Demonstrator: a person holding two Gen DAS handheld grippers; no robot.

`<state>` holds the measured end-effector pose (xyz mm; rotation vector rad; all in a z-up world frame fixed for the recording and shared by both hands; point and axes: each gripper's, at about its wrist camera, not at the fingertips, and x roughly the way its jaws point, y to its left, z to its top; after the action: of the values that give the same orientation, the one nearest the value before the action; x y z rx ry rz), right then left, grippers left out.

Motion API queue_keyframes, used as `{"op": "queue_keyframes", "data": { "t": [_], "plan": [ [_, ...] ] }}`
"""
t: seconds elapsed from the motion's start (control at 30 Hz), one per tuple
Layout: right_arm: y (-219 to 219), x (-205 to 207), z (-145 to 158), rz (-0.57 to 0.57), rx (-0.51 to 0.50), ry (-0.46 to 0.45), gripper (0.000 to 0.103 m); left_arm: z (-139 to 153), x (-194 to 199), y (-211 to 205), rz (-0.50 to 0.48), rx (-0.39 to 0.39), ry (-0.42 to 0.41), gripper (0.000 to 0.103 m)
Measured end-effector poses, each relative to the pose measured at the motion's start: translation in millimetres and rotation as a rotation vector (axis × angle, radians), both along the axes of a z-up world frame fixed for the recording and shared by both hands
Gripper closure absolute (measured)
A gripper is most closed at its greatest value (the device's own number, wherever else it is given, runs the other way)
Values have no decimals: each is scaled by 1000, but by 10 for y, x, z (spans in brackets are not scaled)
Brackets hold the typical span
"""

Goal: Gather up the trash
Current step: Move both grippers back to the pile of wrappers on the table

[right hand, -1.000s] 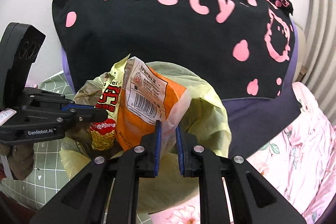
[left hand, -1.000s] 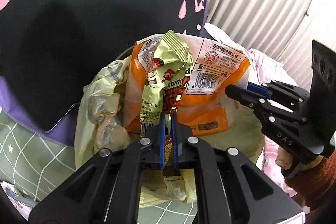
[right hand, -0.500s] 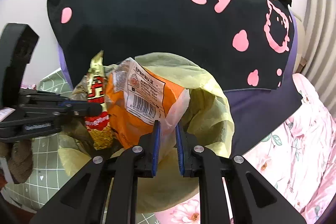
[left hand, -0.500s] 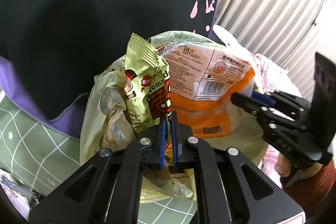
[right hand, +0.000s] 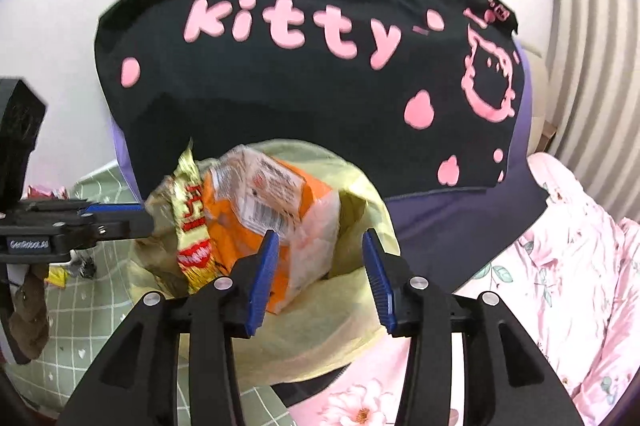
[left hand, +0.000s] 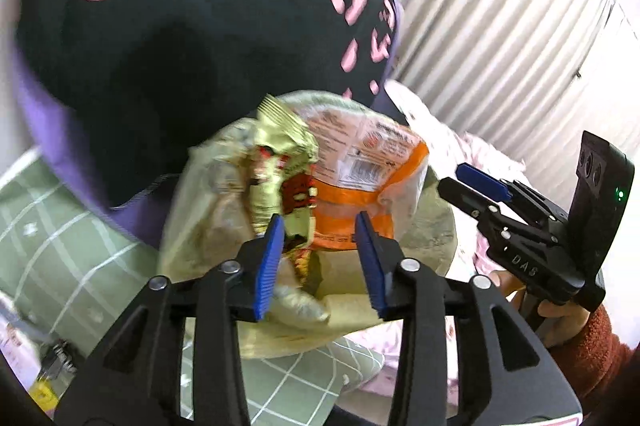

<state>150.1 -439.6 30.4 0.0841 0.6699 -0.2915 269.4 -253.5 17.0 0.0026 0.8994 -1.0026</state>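
Trash is sitting bunched in the mouth of a pale yellow bag (left hand: 224, 226), seen from the left wrist camera: a crinkled gold-and-red snack wrapper (left hand: 286, 166) is standing upright against an orange packet (left hand: 360, 182) with a white label and barcode. The left gripper (left hand: 319, 262) is standing with its 2 blue-padded jaws apart; the left pad is just beside the lower end of the snack wrapper, though the blur is making it impossible to tell whether they are touching, and the right pad is showing in front of the orange packet's lower edge. To the right, the right gripper (left hand: 472, 182) is pointing toward the bag, apart from it, with a hand in a rust-red sleeve (left hand: 584, 342) holding it. A black pillow (left hand: 168, 38) with pink lettering is rising behind the bag, a green checked sheet (left hand: 60, 238) is lying at the left, and a pleated curtain (left hand: 500, 34) is hanging at the right. From the right wrist camera, the same bag (right hand: 304, 326) is sitting below the black pillow (right hand: 320, 98), with the orange packet (right hand: 272, 226) leaning in its opening and the snack wrapper (right hand: 192, 222) upright at its left. The right gripper (right hand: 318, 282) is holding its 2 jaws wide apart and gripping nothing, its left pad showing in front of the orange packet. The left gripper (right hand: 120, 218) is reaching in from the left, its tip next to the bag's rim. Pink floral bedding (right hand: 560, 286) is spreading at the right.
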Motion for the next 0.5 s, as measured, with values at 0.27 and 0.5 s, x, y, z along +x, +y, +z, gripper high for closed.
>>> {"op": "queue_keyframes", "data": {
  "t": [0.27,0.5],
  "plan": [
    [479,72,184,44,30,-92,60,176,-148,1116,284,-14,-157,66],
    [1112,315,111,242,137,-94,51,36,-8,2063,553,28,-176,63]
  ]
}}
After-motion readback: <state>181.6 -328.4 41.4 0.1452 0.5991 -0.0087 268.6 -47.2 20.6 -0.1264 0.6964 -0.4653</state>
